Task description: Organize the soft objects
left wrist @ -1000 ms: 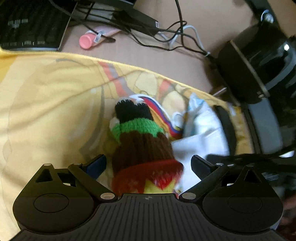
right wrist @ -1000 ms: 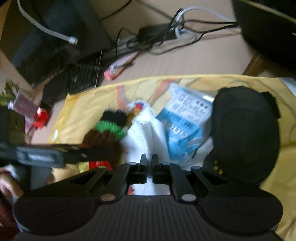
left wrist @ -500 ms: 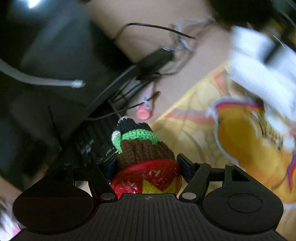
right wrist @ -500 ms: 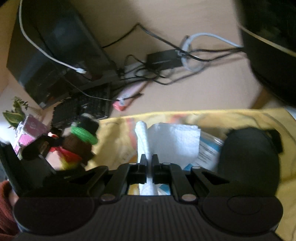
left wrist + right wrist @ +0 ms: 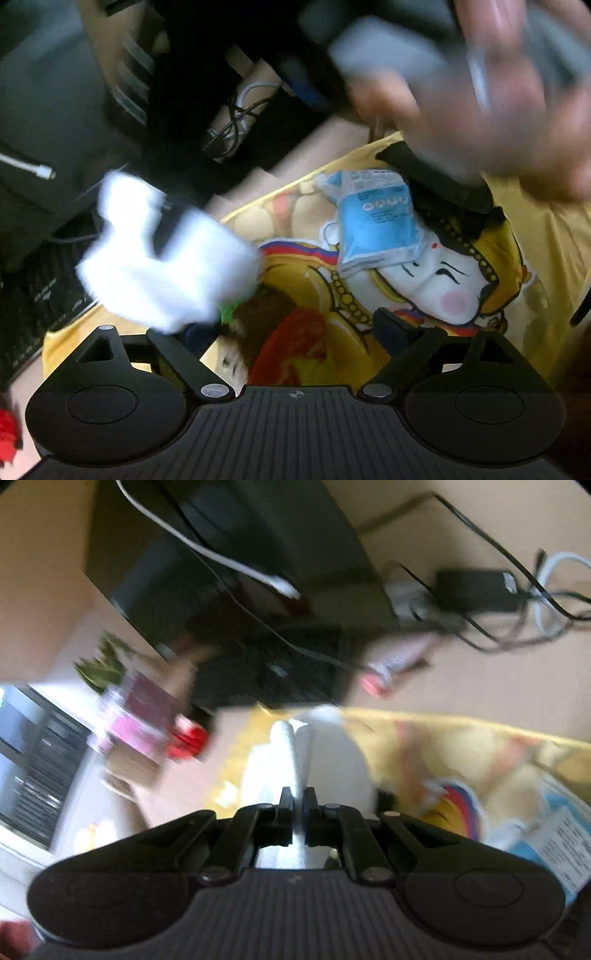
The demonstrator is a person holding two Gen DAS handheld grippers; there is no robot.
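Towel (image 5: 325, 760) pinched in my right tongs (image 5: 298, 805), carried over yellow cloth (image 5: 535, 236) edge. Left tongs (image 5: 291, 325) opening, knit toy (image 5: 273, 332) loose between them on cloth. Next: lay towel beside toy.

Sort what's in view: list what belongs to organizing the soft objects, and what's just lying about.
Job: white cloth pinched in right gripper; knitted doll between left gripper's opening jaws; blue packet; yellow printed cloth.

Lying about: keyboard, cables, pink tube.
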